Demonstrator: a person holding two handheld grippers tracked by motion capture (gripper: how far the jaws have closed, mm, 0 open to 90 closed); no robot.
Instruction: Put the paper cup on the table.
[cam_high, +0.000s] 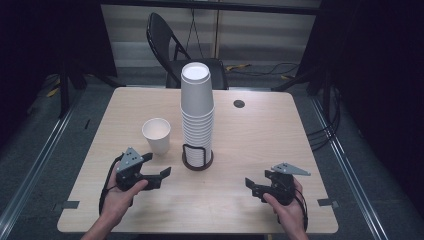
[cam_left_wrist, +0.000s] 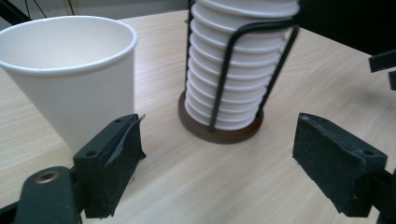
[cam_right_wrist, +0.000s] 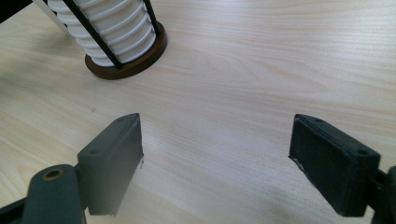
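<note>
Both tongs, L & R, wide open, empty; I'd risk the L jaw tipping the paper cup or nudging the cup stack over.

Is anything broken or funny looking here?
One small thing: the pad on one jaw of the left tongs is peeling at its top corner. The cup stack stands straight in its holder, nothing spilled.
</note>
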